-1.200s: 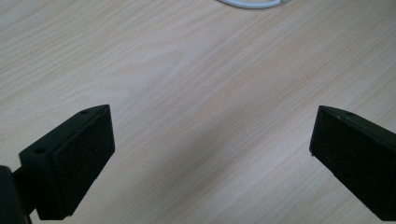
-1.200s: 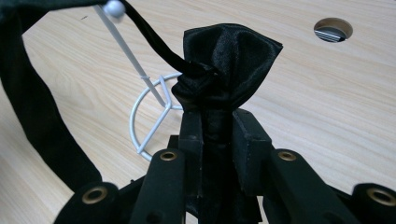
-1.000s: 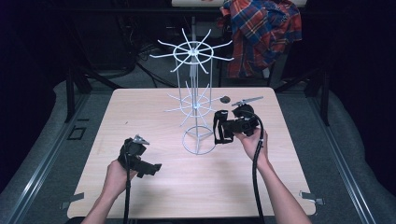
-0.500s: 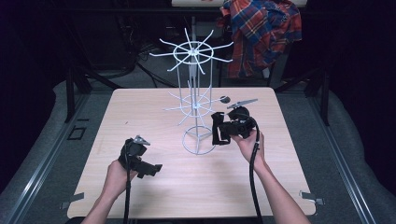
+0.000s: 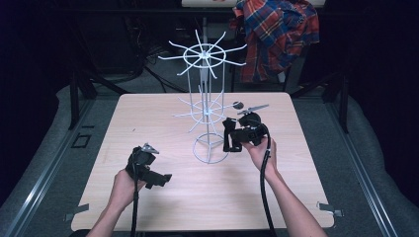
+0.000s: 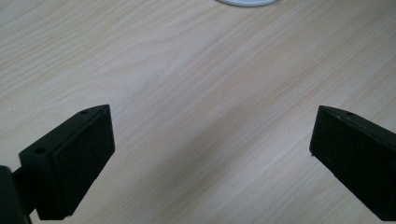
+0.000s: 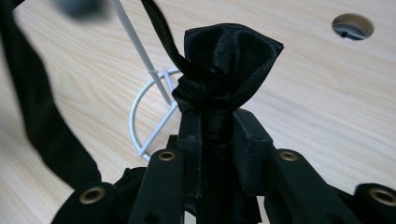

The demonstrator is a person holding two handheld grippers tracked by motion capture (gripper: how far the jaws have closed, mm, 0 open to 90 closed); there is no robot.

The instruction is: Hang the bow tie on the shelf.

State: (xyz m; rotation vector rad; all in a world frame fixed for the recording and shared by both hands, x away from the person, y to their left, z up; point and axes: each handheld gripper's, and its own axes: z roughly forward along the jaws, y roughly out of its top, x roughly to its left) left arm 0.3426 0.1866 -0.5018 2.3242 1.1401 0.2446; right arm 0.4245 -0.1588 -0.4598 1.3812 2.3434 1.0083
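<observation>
— Counter (image 5: 163, 118) is showing pale wood grain, sitting on grey floor in a dark room; plaid shirt (image 5: 276, 34) is hanging behind.

— Wire rack (image 5: 206, 113) is standing mid-counter, white, its ring base touching the wood.

— Left gripper (image 5: 148, 170)?

— Hovering near the front edge, jaws spread wide, holding nothing.

— Right gripper (image 5: 228, 136)?

— Sitting just beside the rack's base, jaws clamping a black cloth pouch (image 7: 226, 60), strap (image 7: 42, 116) dangling.

A dark recording lab: lone wooden table (image 5: 163, 118), black surroundings, cables (image 5: 148, 54) behind.
</observation>
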